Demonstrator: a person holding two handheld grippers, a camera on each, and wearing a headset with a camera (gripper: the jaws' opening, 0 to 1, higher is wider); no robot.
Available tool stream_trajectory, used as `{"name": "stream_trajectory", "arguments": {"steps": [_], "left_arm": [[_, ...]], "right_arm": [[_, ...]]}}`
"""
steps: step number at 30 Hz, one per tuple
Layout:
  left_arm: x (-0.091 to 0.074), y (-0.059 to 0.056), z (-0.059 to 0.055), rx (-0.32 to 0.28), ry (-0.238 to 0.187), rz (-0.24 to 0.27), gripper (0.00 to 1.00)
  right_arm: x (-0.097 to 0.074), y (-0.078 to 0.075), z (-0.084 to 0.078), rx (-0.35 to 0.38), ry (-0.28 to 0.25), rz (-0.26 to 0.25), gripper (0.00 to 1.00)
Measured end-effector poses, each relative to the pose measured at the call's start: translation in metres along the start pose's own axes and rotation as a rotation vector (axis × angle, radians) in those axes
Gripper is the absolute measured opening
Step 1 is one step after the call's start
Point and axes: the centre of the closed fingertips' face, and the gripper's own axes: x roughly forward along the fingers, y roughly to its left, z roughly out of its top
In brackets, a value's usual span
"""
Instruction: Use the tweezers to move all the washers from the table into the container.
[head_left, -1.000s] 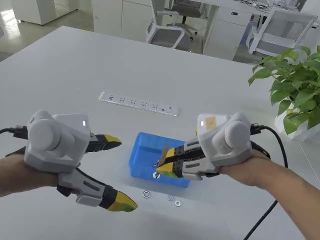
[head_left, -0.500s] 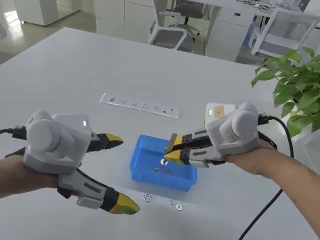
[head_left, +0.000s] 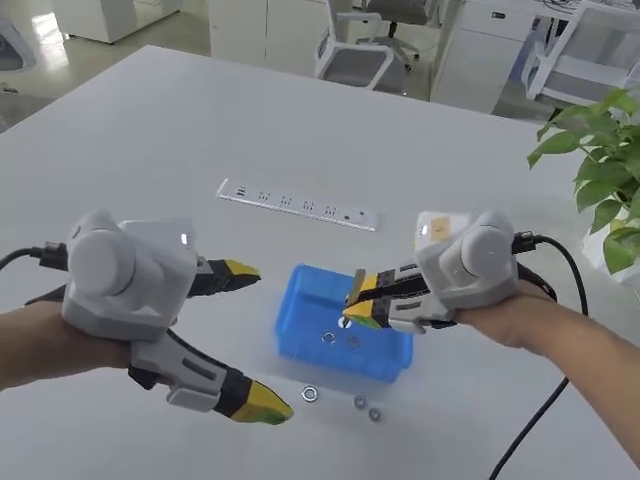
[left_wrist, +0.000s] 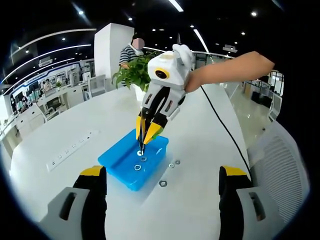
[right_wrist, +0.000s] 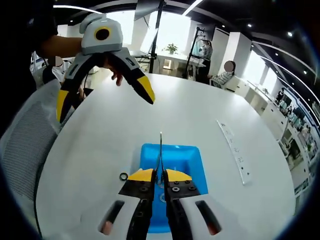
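Observation:
A blue container (head_left: 300, 340) sits mid-table between the grippers, with two washers (head_left: 328, 338) lying in it. My right gripper (head_left: 356, 308) is shut on thin tweezers (right_wrist: 160, 147). It hangs over the container (right_wrist: 187, 160), and the tweezers (left_wrist: 141, 145) point down into it. Whether a washer is at their tips is too small to tell. Three loose washers (head_left: 309, 394) lie on the table by the container's near wall, also visible in the left gripper view (left_wrist: 163, 183). My left gripper (head_left: 252, 338) is open, left of the container and holding nothing.
A white power strip (head_left: 297, 204) lies beyond the container. A potted plant (head_left: 610, 200) stands at the table's right edge. A black cable (head_left: 540, 420) trails from the right gripper. Office chairs and desks stand behind the table.
The right gripper with the tweezers has risen from the container's near wall to over its inside. The left gripper keeps its place; the head camera shifted slightly.

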Motion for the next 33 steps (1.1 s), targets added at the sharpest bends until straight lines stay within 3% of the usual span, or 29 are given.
{"name": "stream_trajectory", "arguments": {"steps": [13, 21, 25, 29, 33], "left_arm": [[0.004, 0.008, 0.0, -0.005, 0.001, 0.0, 0.98], [0.012, 0.013, 0.002, -0.004, 0.003, -0.017, 0.9], [0.018, 0.016, 0.004, 0.013, 0.009, -0.027, 0.81], [0.023, 0.02, 0.009, 0.027, -0.004, -0.037, 0.63], [0.033, 0.028, 0.014, 0.047, -0.013, -0.025, 0.51]], "right_arm": [[0.018, -0.002, -0.022, 0.038, 0.011, 0.021, 0.08], [0.027, 0.0, -0.031, 0.064, 0.015, 0.039, 0.08], [0.029, 0.002, -0.033, 0.067, 0.018, 0.047, 0.08], [0.03, 0.002, -0.034, 0.074, 0.018, 0.048, 0.08], [0.03, 0.002, -0.034, 0.085, 0.01, 0.049, 0.08]]}}
